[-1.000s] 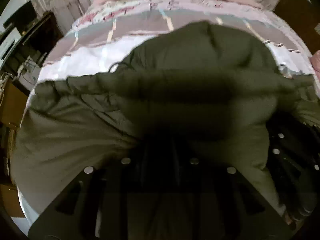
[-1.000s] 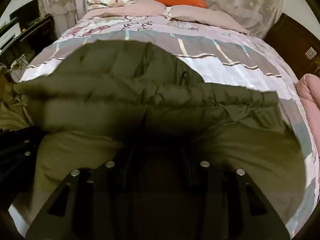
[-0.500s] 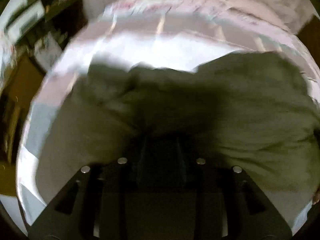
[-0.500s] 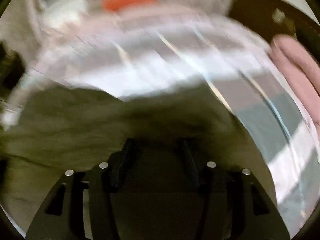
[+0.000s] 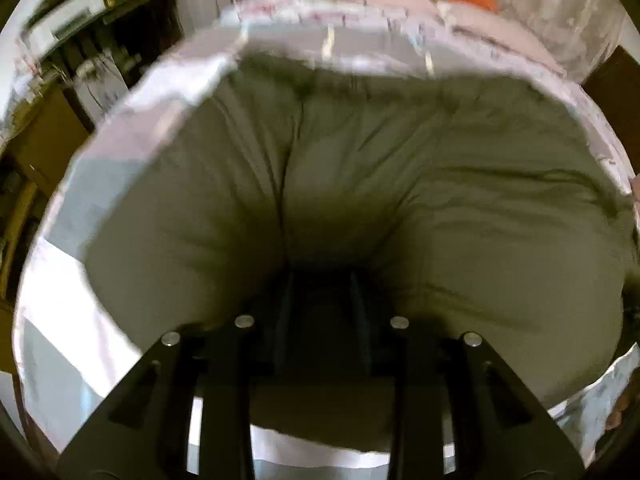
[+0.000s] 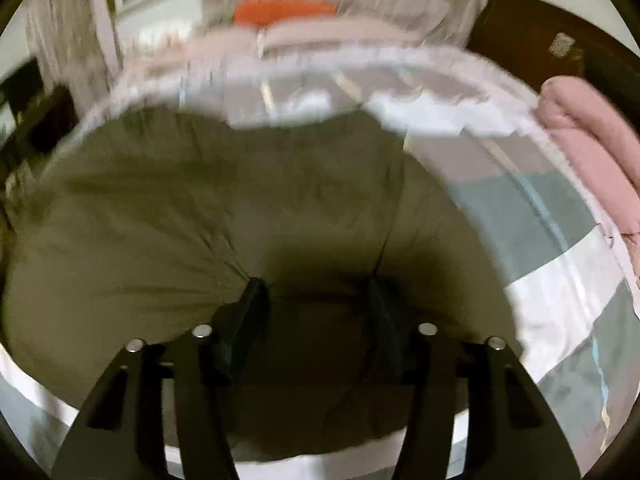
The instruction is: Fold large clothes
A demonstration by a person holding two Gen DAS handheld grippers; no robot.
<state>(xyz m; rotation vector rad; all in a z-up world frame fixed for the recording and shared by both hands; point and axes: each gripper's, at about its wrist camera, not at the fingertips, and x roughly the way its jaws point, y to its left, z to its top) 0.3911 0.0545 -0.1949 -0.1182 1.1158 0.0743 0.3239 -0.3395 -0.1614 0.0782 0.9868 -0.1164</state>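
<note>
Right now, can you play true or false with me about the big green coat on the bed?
1. The green coat lies on a striped bed cover. True.
2. The orange pillow sits on top of the coat. False: it is far off at the head of the bed.
3. A pink blanket lies at the bed's right side. True.
4. The coat hangs on a hook. False: it is spread on the bed.
</note>
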